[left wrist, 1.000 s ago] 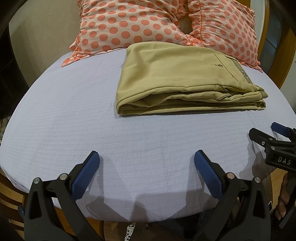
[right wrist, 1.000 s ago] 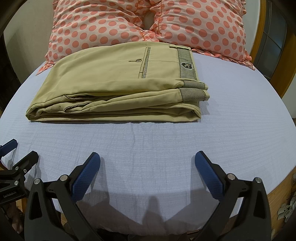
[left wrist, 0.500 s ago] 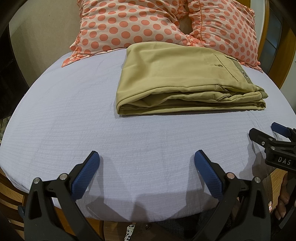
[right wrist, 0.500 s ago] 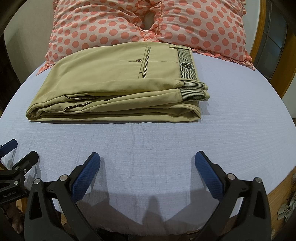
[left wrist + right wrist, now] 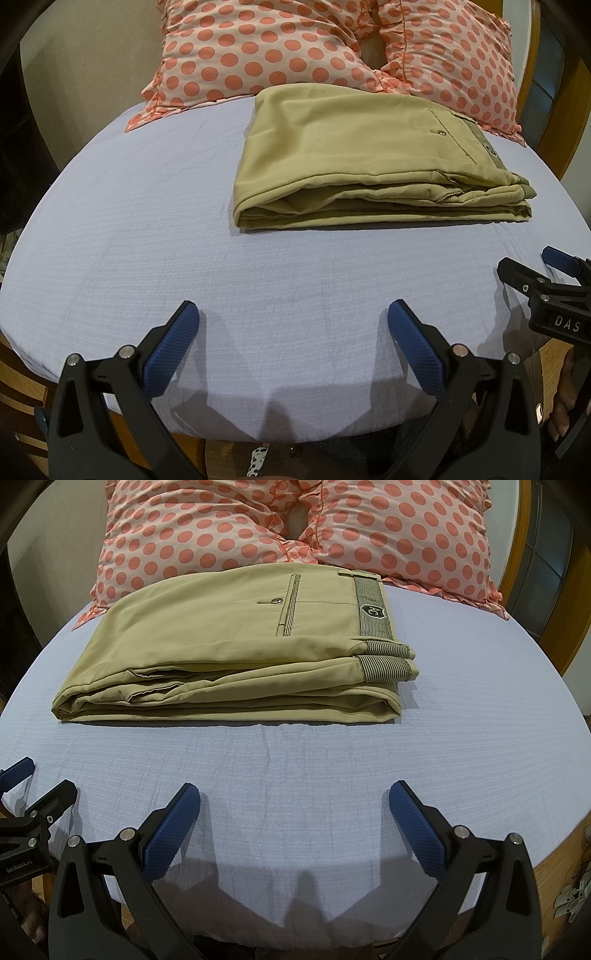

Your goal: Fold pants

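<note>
The khaki pants (image 5: pixel 369 155) lie folded in a flat stack on the lilac sheet (image 5: pixel 147 221), in front of the pillows. In the right wrist view the pants (image 5: pixel 229 653) show a button pocket and a striped waistband at the right end. My left gripper (image 5: pixel 293 332) is open and empty, low over the sheet near the bed's front edge, well short of the pants. My right gripper (image 5: pixel 295 812) is open and empty in the same way. The right gripper shows at the right edge of the left wrist view (image 5: pixel 546 284).
Two pillows with coral dots (image 5: pixel 295 528) lean against the wall behind the pants. A wooden bed frame (image 5: pixel 554 886) runs along the front edge. A wood-framed door or window (image 5: pixel 532 565) stands at the far right.
</note>
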The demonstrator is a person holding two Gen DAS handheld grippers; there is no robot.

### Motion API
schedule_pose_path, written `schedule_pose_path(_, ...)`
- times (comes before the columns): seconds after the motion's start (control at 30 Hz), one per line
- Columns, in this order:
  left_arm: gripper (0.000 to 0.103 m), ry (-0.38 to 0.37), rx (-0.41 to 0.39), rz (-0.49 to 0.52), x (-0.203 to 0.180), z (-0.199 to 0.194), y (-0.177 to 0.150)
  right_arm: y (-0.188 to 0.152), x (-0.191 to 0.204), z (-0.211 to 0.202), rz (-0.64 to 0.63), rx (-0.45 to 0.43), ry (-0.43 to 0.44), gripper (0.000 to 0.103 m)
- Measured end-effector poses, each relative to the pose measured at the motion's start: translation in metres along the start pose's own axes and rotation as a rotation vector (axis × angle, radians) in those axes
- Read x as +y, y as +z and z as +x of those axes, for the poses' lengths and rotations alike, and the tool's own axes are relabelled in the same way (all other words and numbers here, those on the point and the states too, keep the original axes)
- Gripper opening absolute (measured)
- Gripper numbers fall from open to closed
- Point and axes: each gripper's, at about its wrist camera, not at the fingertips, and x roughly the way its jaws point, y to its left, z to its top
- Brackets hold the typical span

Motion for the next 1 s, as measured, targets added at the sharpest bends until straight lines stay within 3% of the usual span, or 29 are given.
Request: schedule_pose_path(1.0, 0.101, 0.004, 0.015, -0.004, -0.0019, 0.0009, 0.0021, 0.0000, 0.0008, 0.0000, 0.001, -0.001, -0.001, 0.102)
